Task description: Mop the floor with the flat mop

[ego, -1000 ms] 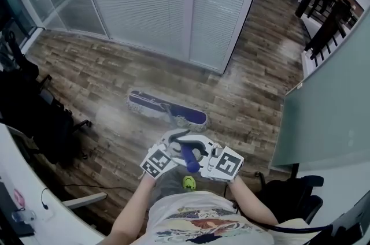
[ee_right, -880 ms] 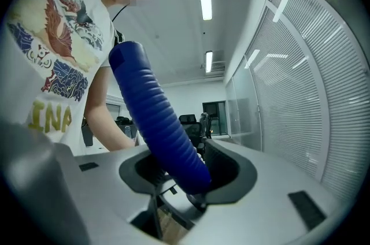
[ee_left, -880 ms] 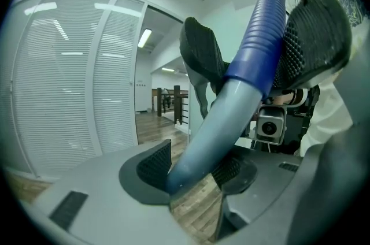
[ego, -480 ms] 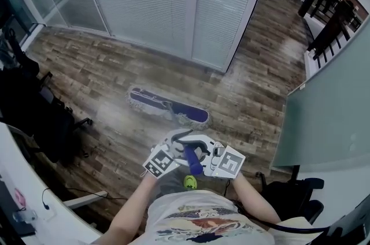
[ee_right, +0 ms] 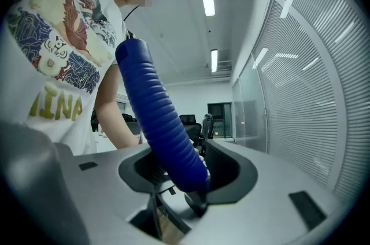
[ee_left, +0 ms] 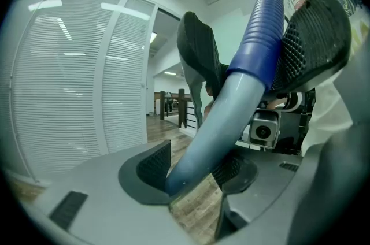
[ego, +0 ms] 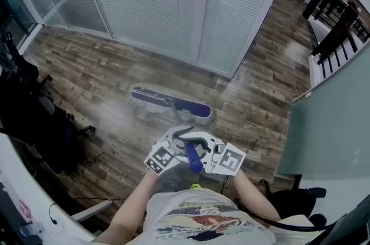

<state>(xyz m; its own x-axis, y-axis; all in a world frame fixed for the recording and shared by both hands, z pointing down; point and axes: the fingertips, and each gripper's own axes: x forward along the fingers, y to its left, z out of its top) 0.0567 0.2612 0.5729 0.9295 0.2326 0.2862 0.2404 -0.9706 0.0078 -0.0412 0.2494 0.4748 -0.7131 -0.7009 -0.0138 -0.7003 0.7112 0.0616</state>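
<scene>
Nearest, at the bottom of the head view, the left gripper point(ee_left: 193, 171) and right gripper point(ee_right: 180, 171) sit side by side in front of the person's shirt, both clamped on the mop handle point(ego: 192, 158): the right pinches the ribbed dark-blue grip, the left pinches the paler shaft just below it. From there the handle slopes down and away to the flat mop head point(ego: 170, 102), a long purple pad lying on the wood-plank floor point(ego: 104, 76) a little ahead of the grippers. The step in hand looks like a stroke across the boards; to do it well, both grips should be firm so the handle cannot twist, and the pad should lie flat along its whole length, with overlapping passes. Open floor is widest to the left and right of the pad. An office chair point(ego: 55, 134) crowds the left edge, a white surface point(ego: 14, 174) sits at the lower left, a frosted glass partition point(ego: 329, 117) closes the right, and farthest off a wall of white blinds point(ego: 150, 1) would stop any long forward push
</scene>
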